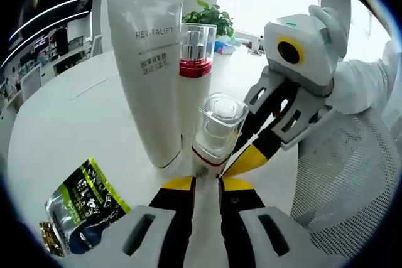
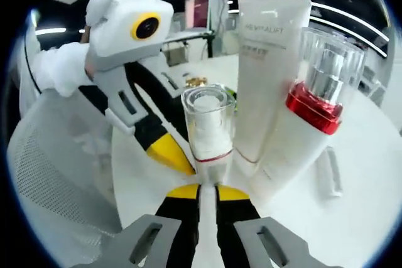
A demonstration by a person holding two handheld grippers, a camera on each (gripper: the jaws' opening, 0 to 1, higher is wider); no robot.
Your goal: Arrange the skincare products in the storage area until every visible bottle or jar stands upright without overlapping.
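Jaws of both grippers nearly together, seemingly pinching small bottle [image 1: 217, 131] base.

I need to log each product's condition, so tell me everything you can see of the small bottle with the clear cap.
The small bottle is white, with a thin red band near its base and a clear, faceted plastic cap through which a pale pump shows. It stands upright on the white table, in front of the red-collared bottle and beside the tall white tube. The left claw sits at its base with jaws nearly together, and the right claw likewise; whether either grips it cannot be told.
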